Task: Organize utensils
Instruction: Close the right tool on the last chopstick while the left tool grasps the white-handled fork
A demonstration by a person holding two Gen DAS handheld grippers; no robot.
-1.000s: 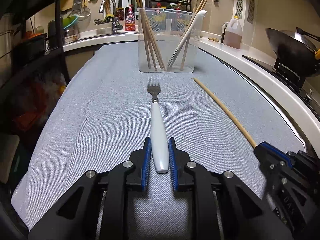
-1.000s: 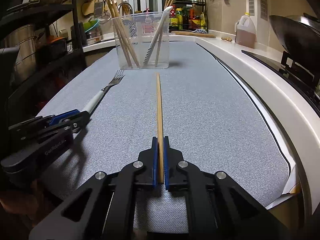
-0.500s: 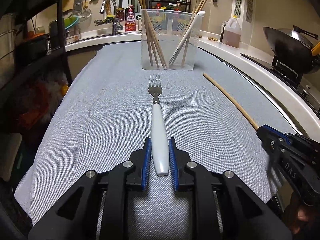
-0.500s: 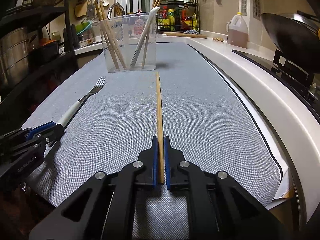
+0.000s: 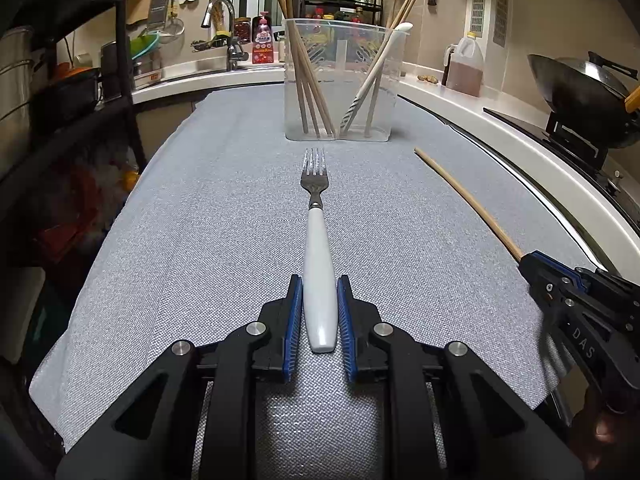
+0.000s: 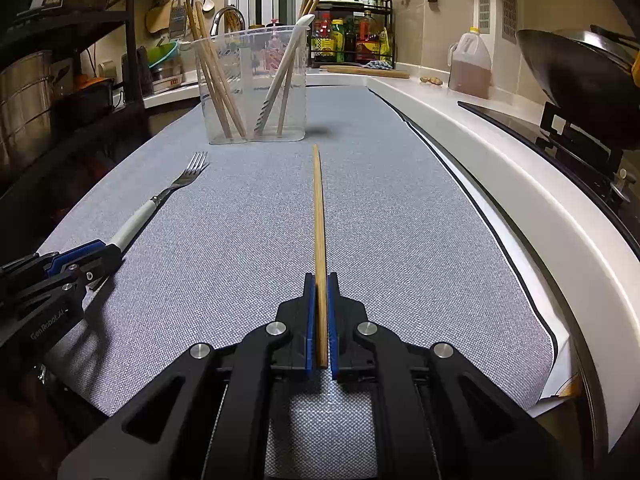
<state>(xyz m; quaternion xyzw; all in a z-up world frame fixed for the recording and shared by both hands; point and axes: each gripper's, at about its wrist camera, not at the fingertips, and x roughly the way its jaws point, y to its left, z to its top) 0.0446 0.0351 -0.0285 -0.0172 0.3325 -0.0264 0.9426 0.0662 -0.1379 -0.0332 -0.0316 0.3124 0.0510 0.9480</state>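
Note:
My left gripper (image 5: pixel 319 284) is shut on the white handle of a fork (image 5: pixel 317 240), whose tines point at the clear plastic holder (image 5: pixel 340 80). My right gripper (image 6: pixel 320 282) is shut on the near end of a wooden chopstick (image 6: pixel 318 208), which points ahead toward the same holder (image 6: pixel 252 88). The holder has a divider, with several chopsticks on its left side and a white-handled utensil with chopsticks on its right. Each gripper shows in the other's view: the right one (image 5: pixel 532 260) and the left one (image 6: pixel 100 250).
A grey cloth (image 5: pixel 224 216) covers the counter. A white counter edge (image 6: pixel 520 168) runs along the right, with a wok (image 6: pixel 576 76) on the stove and an oil jug (image 6: pixel 470 64) behind. A dark shelf rack (image 5: pixel 60 100) stands left; a sink tap (image 5: pixel 224 20) is at the back.
Both grippers have lifted and tilted a little with their utensils; the holder now appears slightly farther and higher in both views. Both grips are unchanged.

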